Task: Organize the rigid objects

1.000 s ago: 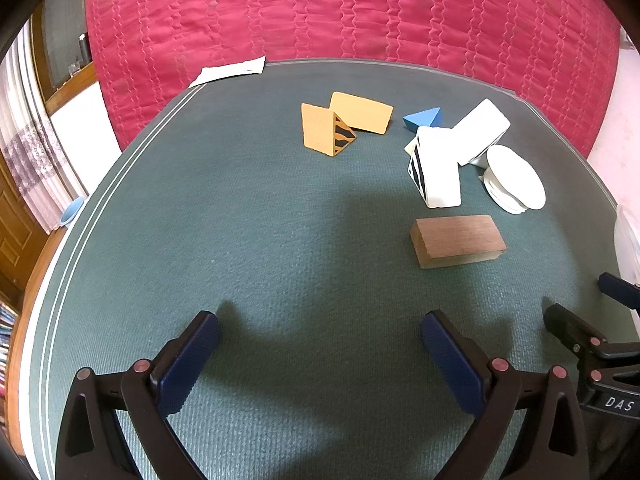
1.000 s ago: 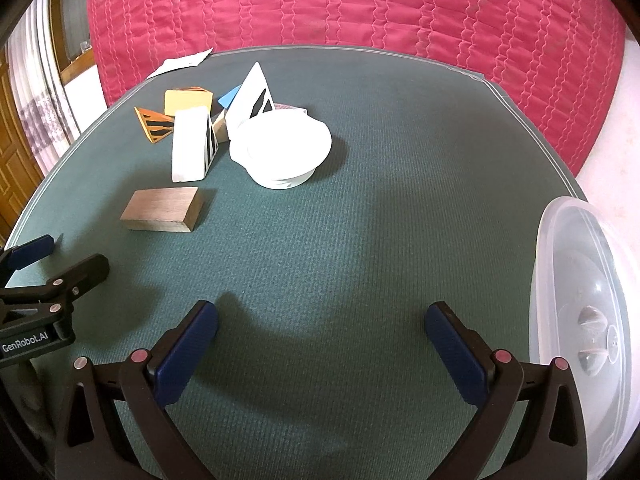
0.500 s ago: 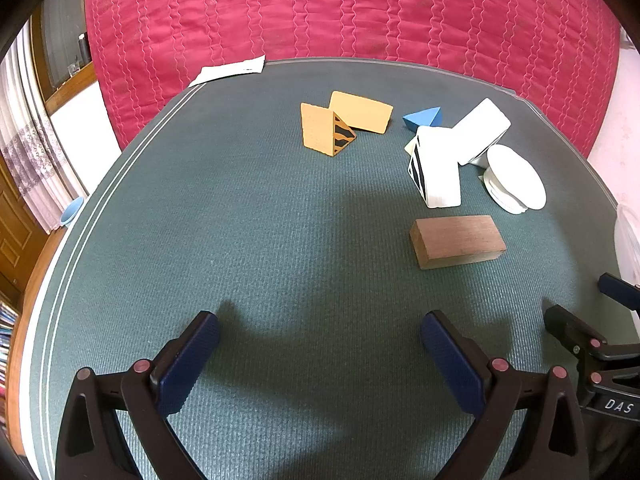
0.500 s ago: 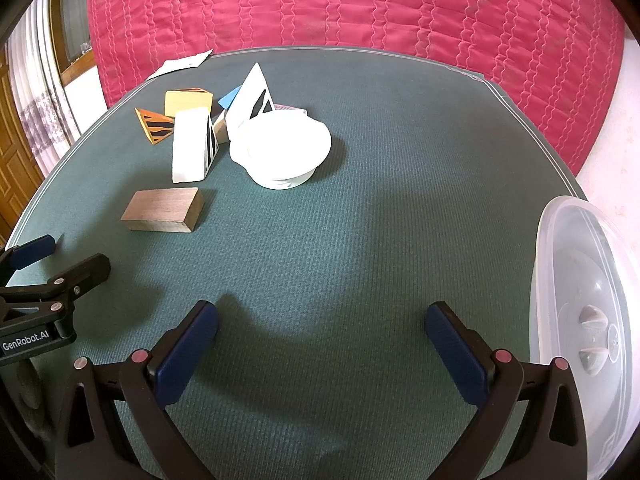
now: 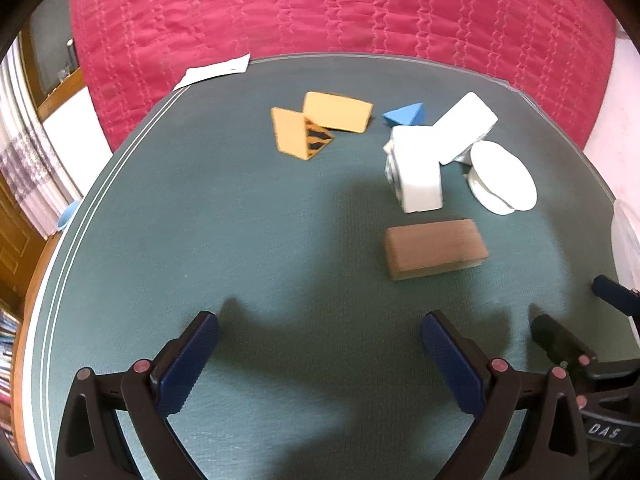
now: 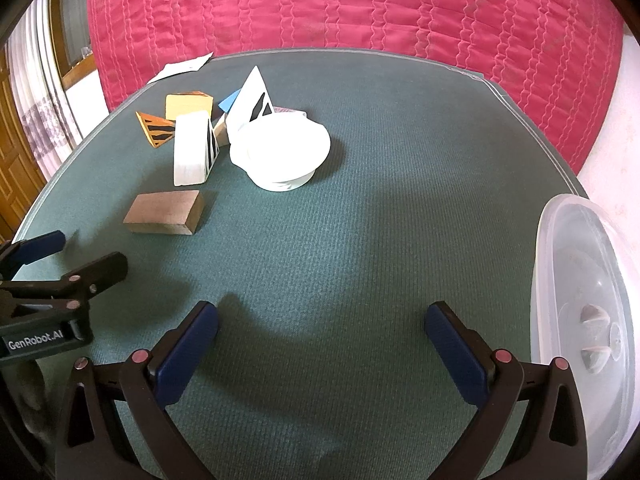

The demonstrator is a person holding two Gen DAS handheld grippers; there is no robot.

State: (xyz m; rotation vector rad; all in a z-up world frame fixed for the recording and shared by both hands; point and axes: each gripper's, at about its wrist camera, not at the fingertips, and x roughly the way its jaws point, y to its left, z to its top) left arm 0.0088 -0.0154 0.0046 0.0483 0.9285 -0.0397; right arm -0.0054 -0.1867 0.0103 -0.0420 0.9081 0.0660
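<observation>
desk (image 6: 380,216): a green mat is spread over it; every object is carried ahead of both tongs.
clear tub (image 6: 584,320): seen just beside the right tongs, on their right, at the desk edge.
left tongs (image 5: 318,344): released, jaws spread wide, nothing held between them; the mat is seen in the gap.
right tongs (image 6: 320,332): released, jaws spread wide, nothing held.
white round piece (image 6: 286,152): placed ahead of the right tongs, slightly to their left, touching the white wedges.
white wedges (image 5: 420,168): two are leaned together, ahead and right of the left tongs.
brown block (image 5: 434,248): laid flat, the nearest piece ahead of the left tongs, to their right, apart from the white pile.
orange pieces (image 5: 320,124): two are set together, farther ahead of the left tongs.
blue wedge (image 5: 404,114): seen just behind the white wedges.
</observation>
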